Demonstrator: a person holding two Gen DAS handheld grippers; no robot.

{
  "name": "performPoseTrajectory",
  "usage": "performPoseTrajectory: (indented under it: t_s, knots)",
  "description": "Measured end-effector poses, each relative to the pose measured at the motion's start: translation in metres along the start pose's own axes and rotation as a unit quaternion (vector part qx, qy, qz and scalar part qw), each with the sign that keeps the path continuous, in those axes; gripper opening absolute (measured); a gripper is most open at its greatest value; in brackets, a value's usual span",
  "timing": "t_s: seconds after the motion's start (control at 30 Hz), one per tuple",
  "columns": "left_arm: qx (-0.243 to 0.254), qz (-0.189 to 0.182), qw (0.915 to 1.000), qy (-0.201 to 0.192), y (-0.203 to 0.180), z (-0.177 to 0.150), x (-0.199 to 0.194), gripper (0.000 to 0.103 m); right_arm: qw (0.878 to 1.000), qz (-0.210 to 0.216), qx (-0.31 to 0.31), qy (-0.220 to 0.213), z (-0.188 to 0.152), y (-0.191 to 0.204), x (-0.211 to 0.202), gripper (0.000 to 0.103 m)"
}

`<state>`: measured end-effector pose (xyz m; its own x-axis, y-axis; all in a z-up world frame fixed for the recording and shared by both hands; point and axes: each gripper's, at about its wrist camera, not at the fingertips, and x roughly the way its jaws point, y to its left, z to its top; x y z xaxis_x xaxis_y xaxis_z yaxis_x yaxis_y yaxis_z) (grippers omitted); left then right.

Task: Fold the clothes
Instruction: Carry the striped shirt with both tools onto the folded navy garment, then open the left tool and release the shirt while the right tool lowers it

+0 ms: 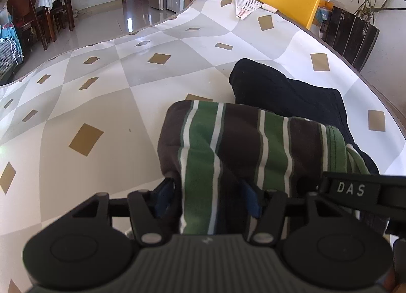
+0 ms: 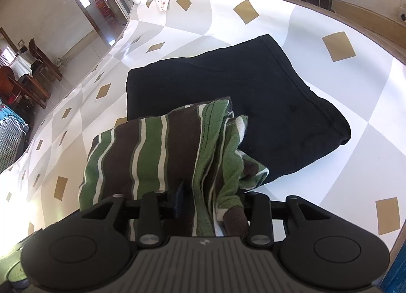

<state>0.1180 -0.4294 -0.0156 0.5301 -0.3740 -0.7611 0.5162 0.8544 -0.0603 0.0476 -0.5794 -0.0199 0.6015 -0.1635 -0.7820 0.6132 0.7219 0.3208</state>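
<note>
Left tool [image 1: 210, 199] sits with its jaws partly apart and the near edge of the striped garment [image 1: 228, 140] between the blue pads [image 1: 162, 199], but we cannot tell if they press. The folded striped garment lies on the patterned table [image 1: 101, 105], its far right part overlapping the folded black garment [image 2: 241, 84]. Right tool [image 2: 213, 204] is partly apart too, striped layers bunched between; we cannot tell whether it grips.

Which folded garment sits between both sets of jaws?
The striped green, brown and white one, at the near table edge. The plain black one lies flat just beyond it, clear of both the left gripper and right gripper.
</note>
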Motion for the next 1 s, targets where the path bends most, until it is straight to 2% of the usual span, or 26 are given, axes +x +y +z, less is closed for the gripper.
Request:
performPoseTrajectory:
  t_s: [0.03, 0.1, 0.17, 0.37, 0.47, 0.63, 1.0]
  knots:
    - [-0.004, 0.001, 1.0000, -0.001, 0.003, -0.001, -0.003, 0.068, 1.000, -0.002, 0.003, -0.001, -0.001, 0.000, -0.002, 0.040]
    - [-0.012, 0.002, 0.9999, -0.001, 0.010, -0.004, -0.009, 0.084, 1.000, -0.001, 0.009, -0.005, -0.002, -0.001, -0.007, 0.046]
    - [-0.016, 0.002, 0.9999, 0.000, 0.015, -0.008, -0.015, 0.089, 1.000, -0.001, 0.013, -0.010, -0.003, -0.001, -0.013, 0.047]
    - [-0.008, 0.023, 0.9997, 0.007, 0.024, -0.020, -0.032, 0.091, 0.999, -0.007, 0.017, -0.030, -0.007, 0.000, -0.033, 0.048]
    - [-0.017, 0.022, 0.9995, 0.014, 0.030, -0.027, -0.040, 0.094, 0.999, -0.001, 0.002, -0.037, -0.009, 0.006, -0.042, 0.048]
    - [-0.010, 0.026, 0.9994, 0.020, 0.035, -0.040, -0.056, 0.097, 0.999, 0.013, -0.021, -0.034, -0.018, 0.016, -0.053, 0.050]
    - [-0.011, 0.039, 0.9985, 0.038, 0.045, -0.063, -0.081, 0.103, 0.998, 0.009, -0.049, -0.026, -0.036, 0.028, -0.062, 0.052]
